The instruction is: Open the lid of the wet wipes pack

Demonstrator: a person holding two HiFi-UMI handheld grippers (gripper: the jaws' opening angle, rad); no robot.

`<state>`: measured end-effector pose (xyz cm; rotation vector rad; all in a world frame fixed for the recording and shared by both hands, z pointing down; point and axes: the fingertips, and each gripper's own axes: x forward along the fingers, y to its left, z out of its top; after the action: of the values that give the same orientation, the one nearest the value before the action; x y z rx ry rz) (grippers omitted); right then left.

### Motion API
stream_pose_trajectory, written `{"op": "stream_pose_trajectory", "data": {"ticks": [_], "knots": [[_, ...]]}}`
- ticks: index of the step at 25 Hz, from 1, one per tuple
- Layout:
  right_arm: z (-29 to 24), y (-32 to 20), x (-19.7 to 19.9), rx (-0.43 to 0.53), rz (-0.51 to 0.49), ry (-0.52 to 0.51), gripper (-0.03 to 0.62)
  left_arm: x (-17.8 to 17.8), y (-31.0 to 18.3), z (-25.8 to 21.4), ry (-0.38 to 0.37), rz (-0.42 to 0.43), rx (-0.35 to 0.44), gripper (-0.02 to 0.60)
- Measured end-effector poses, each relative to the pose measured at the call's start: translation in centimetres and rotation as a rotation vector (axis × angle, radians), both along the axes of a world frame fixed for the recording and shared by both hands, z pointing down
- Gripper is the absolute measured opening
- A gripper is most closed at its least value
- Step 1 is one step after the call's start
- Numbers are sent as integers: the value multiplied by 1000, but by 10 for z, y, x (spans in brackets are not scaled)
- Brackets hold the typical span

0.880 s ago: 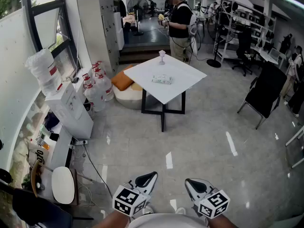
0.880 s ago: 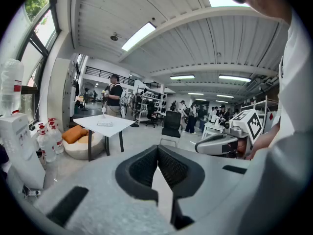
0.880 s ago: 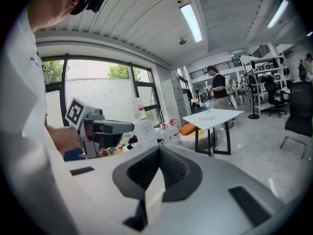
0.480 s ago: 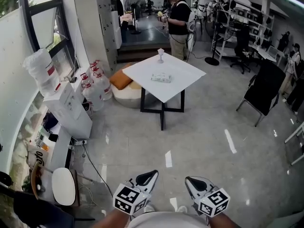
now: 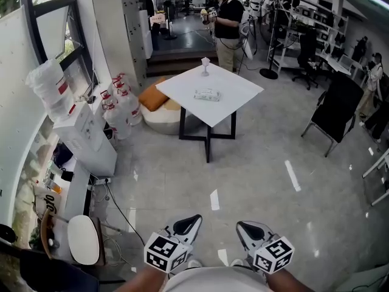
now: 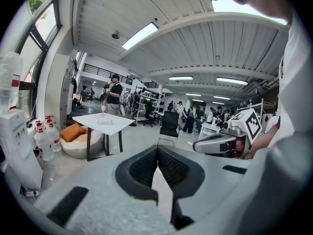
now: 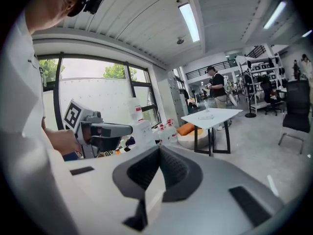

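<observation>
Now | we approach wipes (image 5: 207,94) on far counter (image 5: 182,85) | left tool (image 5: 187,225), right tool (image 5: 244,230) pressed together, empty | next: walk up, spread

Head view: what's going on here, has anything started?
The left tongs and right tongs are held low at the bottom of the view, both shut and empty, well back from the white table. The wet wipes pack lies untouched on that table across the room. A bystander stands beyond it. Opening the lid has not begun.
</observation>
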<state>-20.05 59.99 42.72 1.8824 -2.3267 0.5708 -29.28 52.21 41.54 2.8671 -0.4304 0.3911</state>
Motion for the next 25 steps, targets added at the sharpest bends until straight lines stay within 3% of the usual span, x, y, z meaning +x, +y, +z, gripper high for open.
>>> {"op": "stream_pose_trajectory", "data": {"ticks": [11, 19, 25], "knots": [[20, -11, -33, -39, 9, -6, 6, -34, -10, 22, -16, 8, -29, 9], [22, -43, -21, -40, 6, -14, 6, -18, -36, 26, -12, 15, -44, 9], [20, -99, 25, -25, 10, -27, 6, 15, -81, 32, -42, -1, -42, 9]]}}
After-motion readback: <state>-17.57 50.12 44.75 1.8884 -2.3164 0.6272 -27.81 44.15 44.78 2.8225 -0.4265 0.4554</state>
